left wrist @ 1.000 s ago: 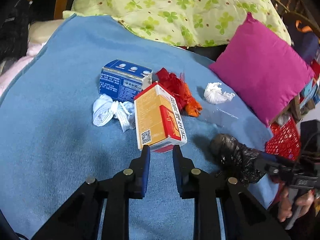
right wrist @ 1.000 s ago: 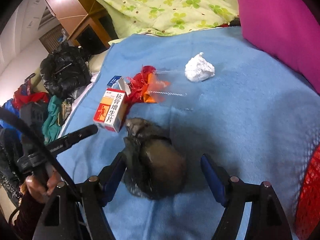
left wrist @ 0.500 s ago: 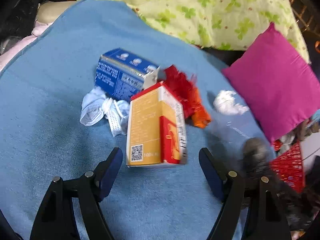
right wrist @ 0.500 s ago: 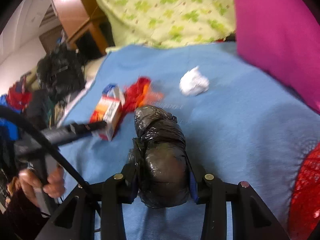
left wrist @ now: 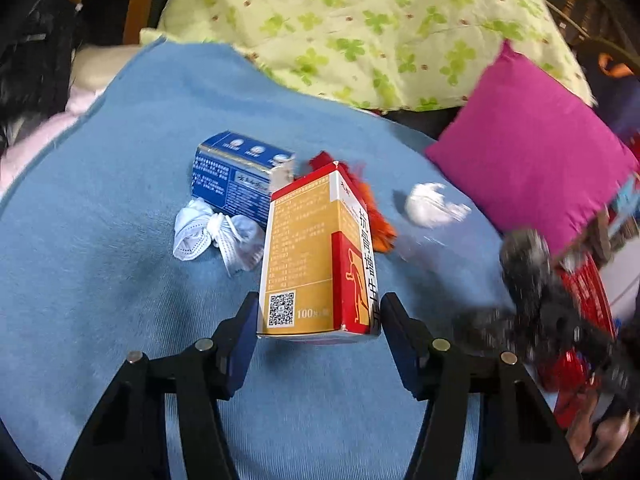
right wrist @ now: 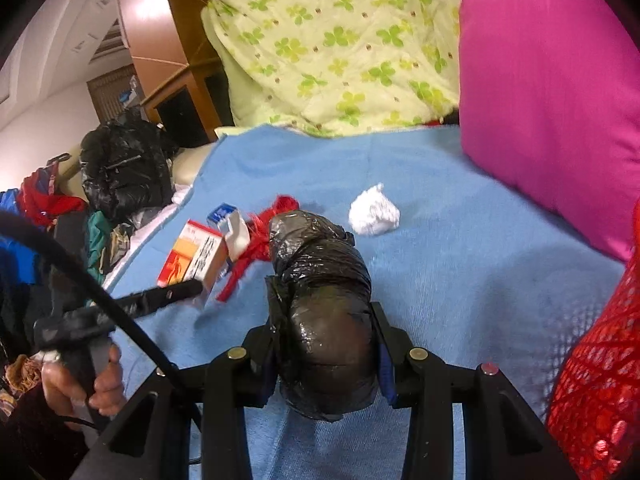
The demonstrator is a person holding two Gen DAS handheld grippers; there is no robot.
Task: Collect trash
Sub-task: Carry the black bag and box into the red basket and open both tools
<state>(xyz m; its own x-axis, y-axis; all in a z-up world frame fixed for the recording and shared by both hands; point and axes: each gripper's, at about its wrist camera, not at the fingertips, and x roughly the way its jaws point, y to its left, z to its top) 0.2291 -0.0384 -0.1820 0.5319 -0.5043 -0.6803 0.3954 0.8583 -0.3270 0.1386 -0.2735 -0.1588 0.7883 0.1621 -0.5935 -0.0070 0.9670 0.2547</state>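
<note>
Left gripper (left wrist: 318, 320): jaws closing around the orange-and-red carton (left wrist: 316, 256), one finger at each side of its near end. Pads look flush with the box sides, so I read it as gripped. The carton's bottom edge seems just clear of the blue blanket (left wrist: 100, 280), but I can't tell for certain.

Right gripper (right wrist: 326, 352): clamped on the black plastic bundle (right wrist: 320, 304), jaws narrow and pressing both sides. The bundle sticks out forward past the fingers, above the blanket's near part. In the left view it shows only as a motion blur at the right edge.

Loose trash on the blanket, roughly mid-bed:
- blue carton (left wrist: 240, 176), just behind the orange one, toward the far edge
- crumpled white face mask (left wrist: 212, 236), touching the blue carton's near side, left of the orange carton
- red-orange wrapper (left wrist: 376, 220), behind and right of the orange carton, partly hidden by it
- white paper wad (left wrist: 430, 204), further right, apart from the rest, near the magenta pillow (left wrist: 532, 160)

The pillow sits at the blanket's right edge. A green clover-print quilt (left wrist: 380, 28) is bunched along the far edge. A red mesh basket (right wrist: 600, 360) is at the near right corner, off the blanket. A hand (right wrist: 80, 384) holds the left gripper's handle.
</note>
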